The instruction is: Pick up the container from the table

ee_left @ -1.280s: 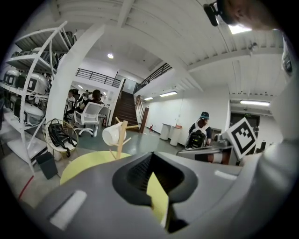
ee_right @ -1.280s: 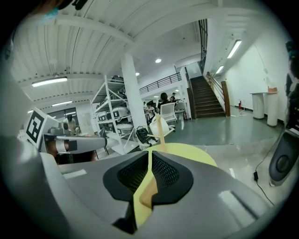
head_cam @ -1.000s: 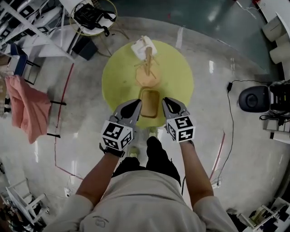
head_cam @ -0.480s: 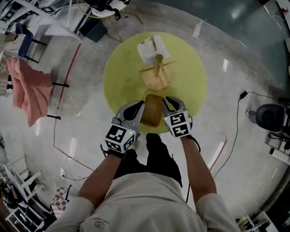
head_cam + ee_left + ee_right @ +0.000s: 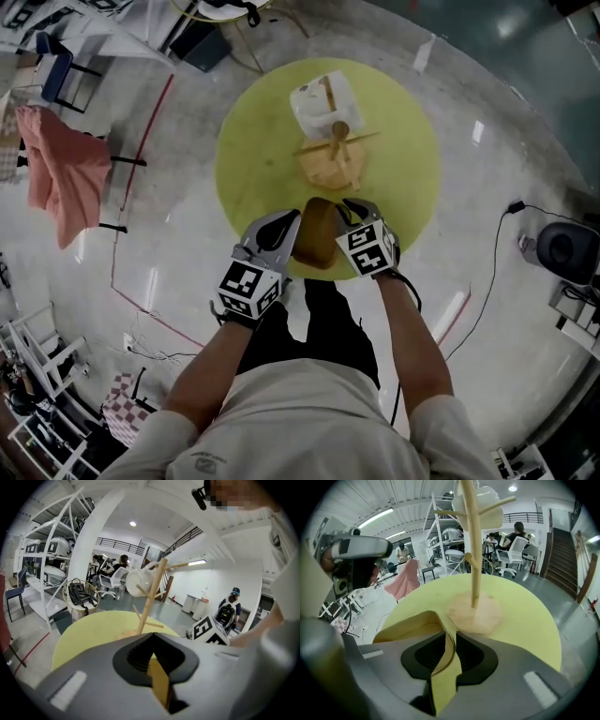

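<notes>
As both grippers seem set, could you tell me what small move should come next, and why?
Probably a level lift with both together: the left gripper and the right gripper are each shut on an opposite wall of the container, close to the wooden rack on the yellow table.

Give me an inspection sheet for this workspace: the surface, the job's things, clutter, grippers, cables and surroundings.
Surface: round yellow table, on a glossy floor.
Job's things: tan container at the table's near edge, held between both grippers; whether it is off the surface cannot be told.
Clutter: wooden mug tree with a white mug at mid-table.
Grippers: left gripper and right gripper each have fingers shut on a container wall.
Cables: black cable on the floor at right.
Surroundings: pink cloth on a rack, blue chair, red floor line.
</notes>
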Available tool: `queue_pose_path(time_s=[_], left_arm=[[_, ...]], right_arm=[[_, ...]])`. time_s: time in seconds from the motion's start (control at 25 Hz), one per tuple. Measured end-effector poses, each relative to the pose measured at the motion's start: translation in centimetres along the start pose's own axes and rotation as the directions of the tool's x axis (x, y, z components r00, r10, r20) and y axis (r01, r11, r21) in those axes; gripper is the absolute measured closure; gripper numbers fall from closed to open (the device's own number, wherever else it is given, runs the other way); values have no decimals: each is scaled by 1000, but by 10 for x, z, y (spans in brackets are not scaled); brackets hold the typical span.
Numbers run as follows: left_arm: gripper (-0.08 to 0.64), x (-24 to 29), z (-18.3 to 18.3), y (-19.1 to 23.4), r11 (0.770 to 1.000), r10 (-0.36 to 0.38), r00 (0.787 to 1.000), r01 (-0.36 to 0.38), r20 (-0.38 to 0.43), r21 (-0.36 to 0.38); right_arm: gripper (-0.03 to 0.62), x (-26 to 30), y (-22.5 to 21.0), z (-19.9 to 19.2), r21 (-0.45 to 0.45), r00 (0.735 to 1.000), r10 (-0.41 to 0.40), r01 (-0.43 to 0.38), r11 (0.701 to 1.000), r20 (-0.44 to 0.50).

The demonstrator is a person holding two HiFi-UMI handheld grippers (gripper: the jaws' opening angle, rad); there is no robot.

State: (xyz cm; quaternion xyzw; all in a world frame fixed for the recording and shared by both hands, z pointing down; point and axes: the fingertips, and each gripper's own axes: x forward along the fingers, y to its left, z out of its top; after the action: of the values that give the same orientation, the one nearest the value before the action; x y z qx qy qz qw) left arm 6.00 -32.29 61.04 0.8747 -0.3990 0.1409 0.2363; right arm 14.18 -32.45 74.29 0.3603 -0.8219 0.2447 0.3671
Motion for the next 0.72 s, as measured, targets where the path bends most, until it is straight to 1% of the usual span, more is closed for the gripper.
queue_pose_path(time_s=[0.12,0.2,0.32,0.48,0.6,0.72], left_arm=[[554,-2,-2,2,1000,5,1000,-5,-2,-1],[554,-5,-3,4,1000,6,1000,-6,-3,-1],[554,-8,-7,5,1000,5,1000,-5,-6,0],[554,-15,-7,7,1000,-1,1000,1,1,5],[554,-21,-5,7,1000,-11,1000,11,8,14],[554,-29,-2,5,1000,-23,1000,22,19,20]], right_arm=[[534,6,1,-4,-17,1000,8,-8,1000,-29],[535,8,0,-5,-19,999,-1,1,1000,-35],[537,9,-2,-10,-12,999,-12,12,1000,-39],[549,8,2,-13,10,999,13,-12,1000,-34],[552,0,4,-8,16,999,23,-23,1000,-24],[554,-14,8,7,8,1000,18,-18,1000,-6]])
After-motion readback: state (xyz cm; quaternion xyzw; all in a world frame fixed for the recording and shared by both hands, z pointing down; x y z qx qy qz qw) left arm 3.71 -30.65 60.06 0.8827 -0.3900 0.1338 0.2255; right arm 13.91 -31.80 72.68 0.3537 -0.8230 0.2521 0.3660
